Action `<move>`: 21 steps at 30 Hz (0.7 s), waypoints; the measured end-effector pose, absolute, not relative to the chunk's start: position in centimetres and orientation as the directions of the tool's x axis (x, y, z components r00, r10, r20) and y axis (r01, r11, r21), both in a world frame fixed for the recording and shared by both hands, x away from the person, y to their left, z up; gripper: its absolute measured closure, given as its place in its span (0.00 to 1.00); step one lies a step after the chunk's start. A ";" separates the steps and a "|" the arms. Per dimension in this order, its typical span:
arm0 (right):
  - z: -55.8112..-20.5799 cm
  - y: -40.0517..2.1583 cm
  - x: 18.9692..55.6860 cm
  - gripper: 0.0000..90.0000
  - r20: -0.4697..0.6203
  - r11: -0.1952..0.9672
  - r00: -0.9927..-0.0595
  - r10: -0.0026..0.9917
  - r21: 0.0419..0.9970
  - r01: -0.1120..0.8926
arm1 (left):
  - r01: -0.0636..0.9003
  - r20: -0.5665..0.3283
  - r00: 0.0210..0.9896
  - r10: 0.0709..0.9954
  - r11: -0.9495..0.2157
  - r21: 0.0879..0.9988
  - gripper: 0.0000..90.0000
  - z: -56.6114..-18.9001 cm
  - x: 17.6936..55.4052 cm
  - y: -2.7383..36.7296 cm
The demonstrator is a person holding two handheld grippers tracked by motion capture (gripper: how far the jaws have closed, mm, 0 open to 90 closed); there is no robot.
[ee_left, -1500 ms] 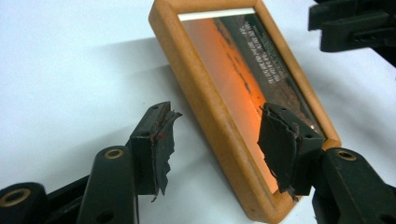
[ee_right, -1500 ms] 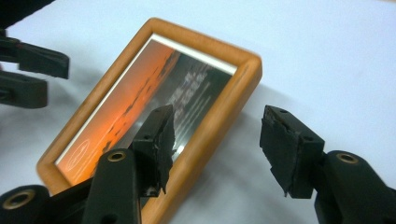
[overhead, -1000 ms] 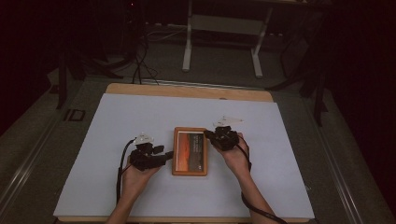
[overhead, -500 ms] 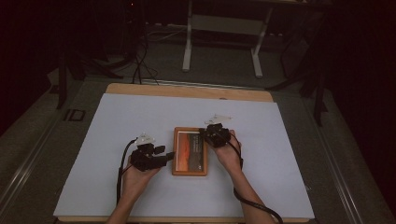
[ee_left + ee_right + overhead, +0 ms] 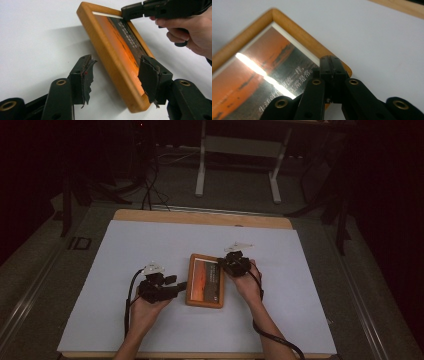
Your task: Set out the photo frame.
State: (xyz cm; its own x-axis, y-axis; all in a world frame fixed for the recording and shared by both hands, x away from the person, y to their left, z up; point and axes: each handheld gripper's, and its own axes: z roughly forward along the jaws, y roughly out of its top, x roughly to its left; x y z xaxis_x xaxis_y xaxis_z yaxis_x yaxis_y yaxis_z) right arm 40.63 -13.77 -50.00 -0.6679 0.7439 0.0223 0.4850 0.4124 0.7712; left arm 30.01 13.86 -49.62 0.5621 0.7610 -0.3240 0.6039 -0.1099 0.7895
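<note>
White tabletop [image 5: 150,245] carries the wooden picture frame [image 5: 205,281], flat and unlifted: left gripper [image 5: 181,285] straddles its edge ungripped, clenched right gripper [image 5: 223,263] presses its corner

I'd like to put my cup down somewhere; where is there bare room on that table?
The white table cover is bare behind the orange wooden picture frame and out to both side edges. It is crowded at the frame, where the left gripper and right gripper work.

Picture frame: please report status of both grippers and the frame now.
Left gripper open, jaws astride the near edge of the picture frame. Right gripper shut, tip at the frame's far corner. Frame flat on the white table. Nothing in the way.
</note>
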 end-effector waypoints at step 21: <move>-51.6 -14.7 41.0 1.00 0.017 0.416 -0.630 0.777 0.737 0.533 | 0.597 -0.360 0.601 0.713 -0.103 0.795 0.42 -49.5 29.3 12.0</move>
